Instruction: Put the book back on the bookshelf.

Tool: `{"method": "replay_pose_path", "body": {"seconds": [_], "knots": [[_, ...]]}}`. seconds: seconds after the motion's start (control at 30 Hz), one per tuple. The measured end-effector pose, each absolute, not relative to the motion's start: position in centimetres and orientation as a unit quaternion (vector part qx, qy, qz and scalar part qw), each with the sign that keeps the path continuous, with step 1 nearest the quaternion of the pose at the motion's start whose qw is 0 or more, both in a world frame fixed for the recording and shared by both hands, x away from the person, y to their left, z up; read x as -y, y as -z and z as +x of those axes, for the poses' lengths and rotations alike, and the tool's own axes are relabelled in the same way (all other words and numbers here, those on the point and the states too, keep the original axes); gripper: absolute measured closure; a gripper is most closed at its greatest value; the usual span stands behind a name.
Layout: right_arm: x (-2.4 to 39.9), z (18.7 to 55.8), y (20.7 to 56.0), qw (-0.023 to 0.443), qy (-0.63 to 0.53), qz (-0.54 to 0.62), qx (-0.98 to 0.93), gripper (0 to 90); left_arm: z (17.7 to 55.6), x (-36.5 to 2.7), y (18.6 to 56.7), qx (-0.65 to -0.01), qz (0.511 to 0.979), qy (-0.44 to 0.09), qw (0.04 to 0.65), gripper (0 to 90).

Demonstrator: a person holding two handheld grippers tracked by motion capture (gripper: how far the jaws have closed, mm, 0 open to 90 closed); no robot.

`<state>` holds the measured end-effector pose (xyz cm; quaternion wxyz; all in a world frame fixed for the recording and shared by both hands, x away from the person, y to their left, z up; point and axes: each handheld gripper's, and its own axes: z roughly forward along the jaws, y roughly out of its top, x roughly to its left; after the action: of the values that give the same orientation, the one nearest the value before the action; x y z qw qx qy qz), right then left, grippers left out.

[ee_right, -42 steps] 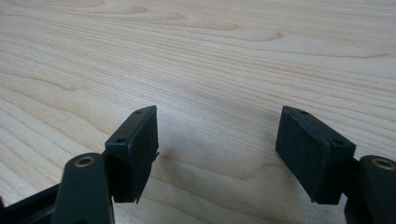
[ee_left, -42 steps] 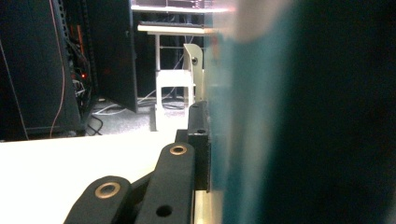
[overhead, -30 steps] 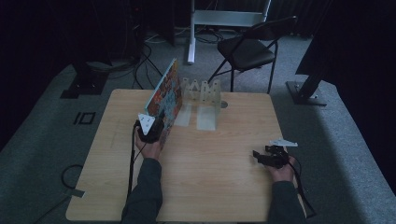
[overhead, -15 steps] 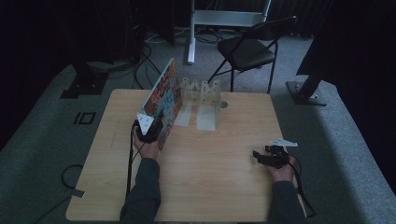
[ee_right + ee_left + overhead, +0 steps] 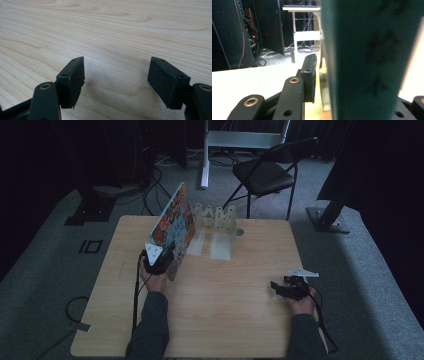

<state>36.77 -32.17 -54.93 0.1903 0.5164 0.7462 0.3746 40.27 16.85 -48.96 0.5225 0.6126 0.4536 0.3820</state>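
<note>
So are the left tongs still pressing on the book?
Apart, on the side that shows. The left gripper view shows a gap between the left pad and the book; the tongs have just been opening.

A wooden table [image 5: 225,320] carries a clear rack [image 5: 217,222] and a propped book [image 5: 174,227].

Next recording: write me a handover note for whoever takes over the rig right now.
Left gripper: jaws have just been opening; the picture book stands between them, with a gap at the left pad.
Right gripper: open, empty, low over the table.
Book stands on edge, leaning beside the clear rack.
Done: book brought up to the rack.
Left: check it sits in a slot, then withdraw the left gripper.
</note>
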Motion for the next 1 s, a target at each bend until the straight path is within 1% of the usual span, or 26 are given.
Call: {"method": "replay_pose_path", "body": {"seconds": [0.3,0.77,0.87,1.0], "knots": [[32.2,36.8,54.9,0.191,-0.374,0.516,-0.746,29.5,39.9,-17.3,48.9,-0.446,0.613,-0.379,0.531,60.9],[32.2,36.8,54.9,0.19,-0.375,0.516,-0.746,29.4,39.2,-17.8,48.9,-0.435,0.62,-0.382,0.53,59.2],[32.2,36.8,54.9,0.191,-0.375,0.516,-0.746,29.5,38.9,-18.1,48.8,-0.433,0.624,-0.375,0.531,56.2],[32.2,36.8,54.9,0.191,-0.374,0.516,-0.746,29.5,38.4,-18.3,48.8,-0.427,0.63,-0.374,0.53,54.8]]}}
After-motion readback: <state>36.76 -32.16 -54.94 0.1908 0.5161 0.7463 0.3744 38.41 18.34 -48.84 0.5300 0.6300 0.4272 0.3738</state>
